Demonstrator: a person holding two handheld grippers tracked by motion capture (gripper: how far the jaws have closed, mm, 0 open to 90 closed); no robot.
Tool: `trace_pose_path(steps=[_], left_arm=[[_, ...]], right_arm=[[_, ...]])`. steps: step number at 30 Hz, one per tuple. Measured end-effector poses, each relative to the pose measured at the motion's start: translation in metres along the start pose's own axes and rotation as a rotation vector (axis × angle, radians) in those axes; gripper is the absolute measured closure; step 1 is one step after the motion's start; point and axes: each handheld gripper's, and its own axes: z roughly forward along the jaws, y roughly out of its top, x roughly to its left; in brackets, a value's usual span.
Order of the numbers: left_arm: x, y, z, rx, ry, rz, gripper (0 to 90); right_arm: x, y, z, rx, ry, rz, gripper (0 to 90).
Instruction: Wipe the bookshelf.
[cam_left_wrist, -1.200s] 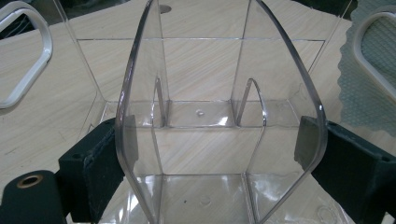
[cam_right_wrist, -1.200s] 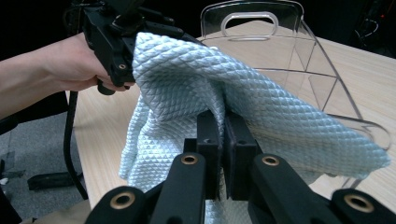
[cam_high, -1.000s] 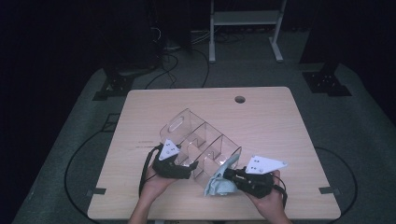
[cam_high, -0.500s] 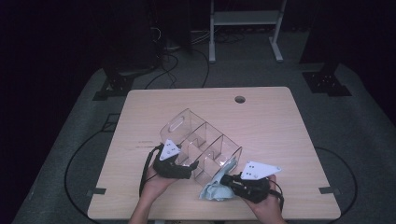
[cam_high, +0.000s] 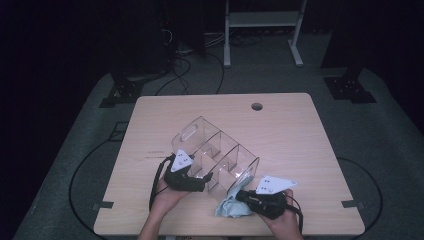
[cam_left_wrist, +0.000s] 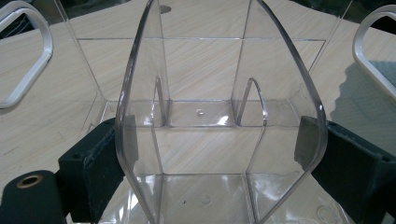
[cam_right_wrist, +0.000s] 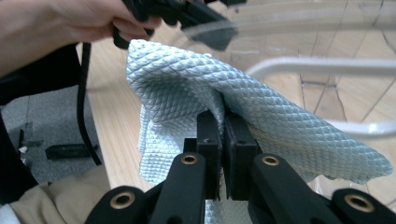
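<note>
— What have my two grippers got?

— My left gripper (cam_high: 202, 181) has its jaws wide, pressing both sides of the clear box (cam_high: 215, 155). The box sits in the middle of the bench (cam_high: 300, 130), near my edge.

— And the right gripper (cam_high: 239, 195)?

— Its jaws are pinched tight on the blue cloth (cam_right_wrist: 196, 88). The cloth hangs just beside the box's near corner.

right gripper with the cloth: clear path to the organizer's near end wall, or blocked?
Probably yes. The right gripper, shut on the light blue cloth, sits right beside the clear organizer at its near end, with nothing between. The left gripper clamps the long side, away from that end.
</note>
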Motion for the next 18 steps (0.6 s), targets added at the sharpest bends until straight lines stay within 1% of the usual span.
trace_pose_path(steps=[2,3,5,8,10,12,15,17,18], left_arm=[[0.0004,-0.0003,-0.0002,0.000,0.000,0.001,9.8],[0.0007,-0.0004,-0.0002,0.000,0.001,0.004,9.8],[0.0005,-0.0001,-0.0003,0.002,-0.001,0.002,9.8],[0.0002,0.0001,-0.0001,0.001,0.000,0.004,9.8],[0.0003,-0.0001,-0.0001,0.000,-0.001,0.001,9.8],[0.0004,-0.0003,-0.0001,0.000,-0.001,0.001,9.8],[0.0003,0.0000,0.0000,0.000,-0.001,0.002,9.8],[0.0002,0.0001,0.0000,0.000,-0.001,0.002,9.8],[0.0002,-0.0001,0.0001,-0.001,-0.001,0.001,9.8]], right_arm=[[-0.0021,-0.0049,0.0035,0.020,-0.005,0.010,86.0],[-0.0027,-0.0062,0.0044,0.024,-0.004,0.017,86.0],[-0.0029,-0.0064,0.0047,0.025,-0.006,0.017,86.0],[0.0008,0.0002,-0.0006,-0.006,-0.001,0.008,86.0],[0.0015,0.0018,-0.0014,-0.013,-0.001,0.000,86.0],[0.0000,0.0002,-0.0008,-0.010,0.000,0.006,86.0],[-0.0050,-0.0058,0.0023,0.016,-0.018,0.014,86.0],[-0.0050,-0.0061,0.0017,0.016,-0.019,0.024,86.0],[-0.0035,-0.0042,0.0000,0.006,-0.019,0.016,86.0]])
